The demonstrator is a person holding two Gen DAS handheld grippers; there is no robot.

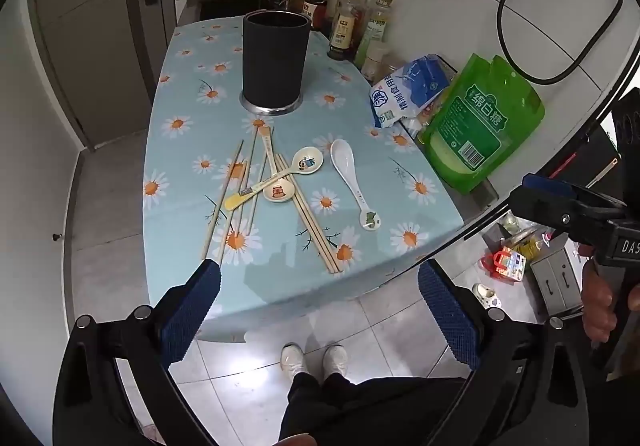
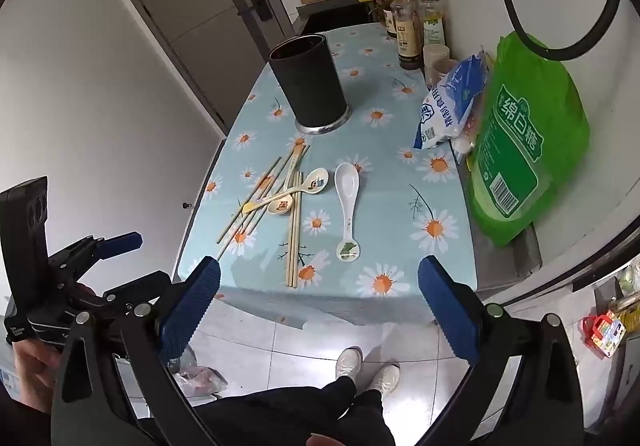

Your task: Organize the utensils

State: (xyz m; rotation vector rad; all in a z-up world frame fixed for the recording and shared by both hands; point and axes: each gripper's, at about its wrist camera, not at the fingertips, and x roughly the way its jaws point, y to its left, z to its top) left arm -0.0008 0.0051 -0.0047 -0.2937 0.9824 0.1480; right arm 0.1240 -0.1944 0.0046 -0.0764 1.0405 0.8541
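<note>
Landmark: dark utensil holder, upright on the daisy tablecloth, no utensil showing above its rim.
Chopsticks: loose crossed heap just in front of the holder.
Cartoon spoons: two, lying across that heap.
White spoon: alone, in front of the holder, right of the heap.
Left gripper: jaws wide, empty, held off the table's near edge.
Right gripper: same, wide and empty.
Progress: by my reading nothing sorted yet; every piece is left to go in.
</note>
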